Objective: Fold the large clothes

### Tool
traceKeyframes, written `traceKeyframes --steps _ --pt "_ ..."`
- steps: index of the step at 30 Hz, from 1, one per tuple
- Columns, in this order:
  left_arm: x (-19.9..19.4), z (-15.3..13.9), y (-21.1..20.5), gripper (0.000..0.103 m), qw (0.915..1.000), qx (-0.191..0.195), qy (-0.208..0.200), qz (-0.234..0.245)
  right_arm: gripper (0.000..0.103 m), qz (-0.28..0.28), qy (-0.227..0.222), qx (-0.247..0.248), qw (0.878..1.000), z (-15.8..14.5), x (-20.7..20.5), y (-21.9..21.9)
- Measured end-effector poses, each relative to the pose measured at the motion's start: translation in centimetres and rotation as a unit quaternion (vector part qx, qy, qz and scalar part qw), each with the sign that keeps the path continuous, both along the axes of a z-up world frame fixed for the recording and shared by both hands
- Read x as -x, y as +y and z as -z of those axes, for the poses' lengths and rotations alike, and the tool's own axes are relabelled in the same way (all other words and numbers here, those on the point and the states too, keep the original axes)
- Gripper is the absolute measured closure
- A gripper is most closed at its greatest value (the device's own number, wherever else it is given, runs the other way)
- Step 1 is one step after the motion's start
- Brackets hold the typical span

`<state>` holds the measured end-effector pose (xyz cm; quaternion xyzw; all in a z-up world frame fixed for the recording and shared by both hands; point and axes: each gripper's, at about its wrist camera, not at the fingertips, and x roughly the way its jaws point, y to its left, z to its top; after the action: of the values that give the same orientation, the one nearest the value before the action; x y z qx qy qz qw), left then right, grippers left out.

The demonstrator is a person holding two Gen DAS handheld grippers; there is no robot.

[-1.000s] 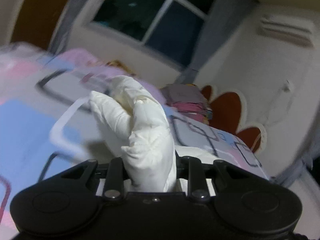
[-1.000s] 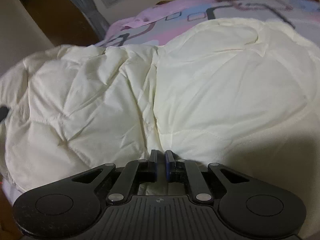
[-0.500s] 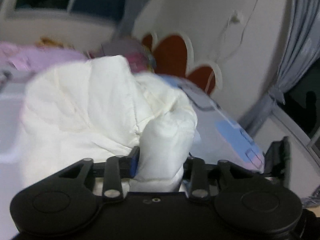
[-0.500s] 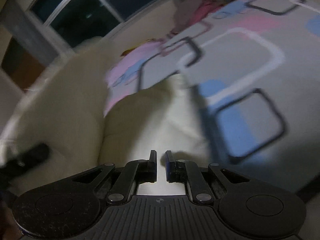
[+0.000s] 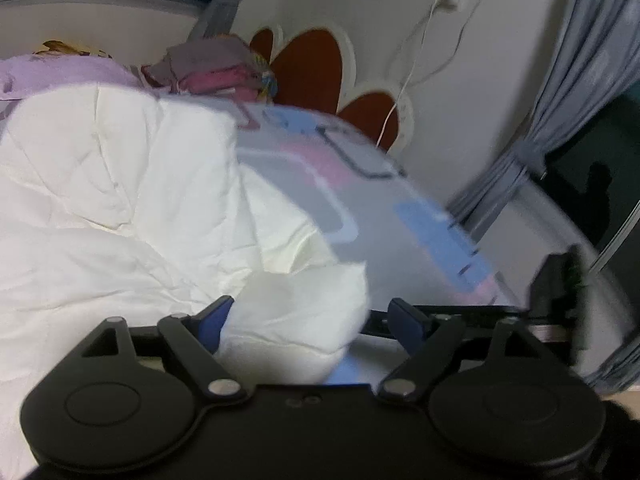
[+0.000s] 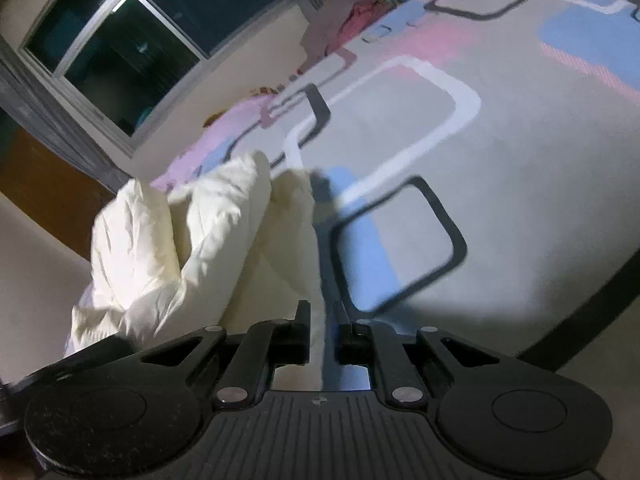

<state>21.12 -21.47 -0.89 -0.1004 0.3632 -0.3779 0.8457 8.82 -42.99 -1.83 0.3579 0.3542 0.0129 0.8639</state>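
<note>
One cream quilt on patterned bed, dark window behind

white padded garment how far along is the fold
Done: the white padded garment is bunched into a doubled-over heap on the patterned bedsheet, not a neat fold. In hand: the left gripper is open with a fabric corner lying loose between its fingers; the right gripper is nearly closed where a fabric edge runs in, grip unclear. Left: flattening and squaring the folds.
</note>
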Motion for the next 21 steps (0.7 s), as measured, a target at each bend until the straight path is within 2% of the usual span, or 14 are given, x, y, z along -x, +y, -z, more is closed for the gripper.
traceKeyframes --steps 6,7,9,10,11,12,14,15,18,19,20,21 --pt "1.3 -3.9 9.1 0.021 0.9934 0.087 -0.013 -0.072 0.093 -0.002 -0.055 0.014 0.998 -4.0 -0.5 1.4" --pt "1.0 -4.0 11.0 0.023 0.9913 0.088 -0.02 -0.096 0.093 -0.006 -0.064 0.015 0.998 -4.7 -0.7 1.9" --pt "0.0 -3.4 13.0 0.029 0.9892 0.055 -0.021 -0.134 0.093 -0.021 -0.076 0.022 0.997 -6.1 -1.2 3.2" --pt "-0.5 -2.9 13.4 0.041 0.989 0.041 -0.013 -0.142 0.093 -0.03 -0.083 0.027 0.996 -6.8 -1.3 3.9" --pt "-0.9 -2.4 14.1 0.045 0.9891 0.034 -0.008 -0.143 0.093 -0.038 -0.089 0.032 0.995 -7.2 -1.7 4.5" --pt "-1.3 -1.8 14.7 0.045 0.9889 0.03 -0.005 -0.145 0.092 -0.05 -0.095 0.04 0.993 -7.8 -1.8 5.6" --pt "-1.9 -0.7 15.3 0.046 0.9891 0.016 0.002 -0.146 0.06 -0.069 -0.103 0.056 0.991 -8.6 -1.9 7.2" --pt "-2.1 -0.4 15.2 0.046 0.9896 0.008 -0.001 -0.143 0.035 -0.076 -0.116 0.077 0.987 -9.0 -1.9 8.4" --pt "-3.2 0.6 15.0 0.055 0.9919 0.011 0.016 -0.126 0.036 -0.113 -0.126 0.129 0.977 -9.4 -2.0 11.3" --pt "-3.4 1.1 14.6 0.057 0.9931 0.012 0.021 -0.114 0.046 -0.124 -0.115 0.158 0.973 -9.3 -2.2 12.4" --pt "-3.6 1.4 13.9 0.057 0.9943 0.009 0.02 -0.104 0.051 -0.131 -0.103 0.179 0.97 -8.8 -2.5 13.2" --pt "-3.4 1.6 13.7 0.056 0.9951 0.005 0.017 -0.097 0.06 -0.137 -0.085 0.201 0.966 -8.0 -2.8 13.8"
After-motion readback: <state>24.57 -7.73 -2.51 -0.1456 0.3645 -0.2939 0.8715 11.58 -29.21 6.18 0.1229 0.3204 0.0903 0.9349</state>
